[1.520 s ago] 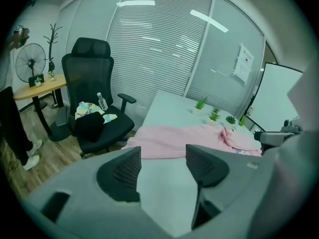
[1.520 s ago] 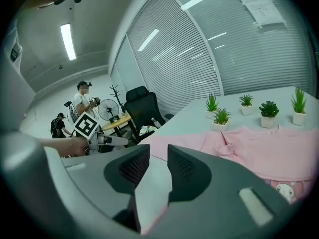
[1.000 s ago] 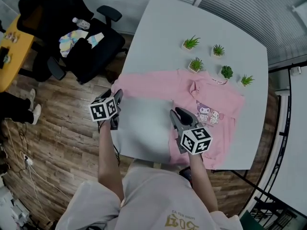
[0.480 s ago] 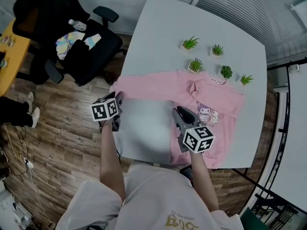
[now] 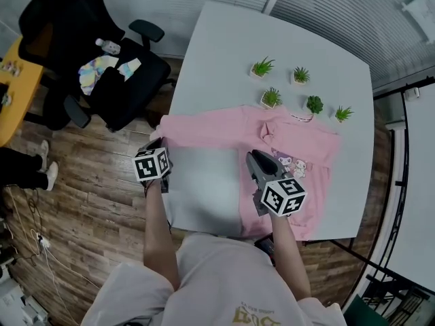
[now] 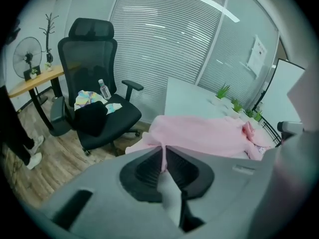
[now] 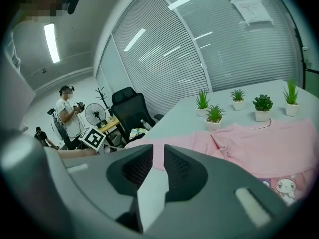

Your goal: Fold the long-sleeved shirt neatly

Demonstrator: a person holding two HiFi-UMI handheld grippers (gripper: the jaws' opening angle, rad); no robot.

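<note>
Left gripper view shows the left hand-held gripper [image 6: 163,152] just clenched on the pink shirt's [image 6: 209,133] sleeve [image 6: 148,141] mid-frame on the counter [image 6: 189,94]; the right hand-held gripper [image 7: 154,158], jaws closing, grasps nothing yet, so draw the sleeve taut.

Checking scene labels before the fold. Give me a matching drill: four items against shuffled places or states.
1 left gripper
2 shirt
3 potted plants
4 office chair

a on the wood floor, beside the table
b shut on the sleeve
c pink, spread across the table
d grouped on the table's far side

Pairs: 1-b, 2-c, 3-d, 4-a
</note>
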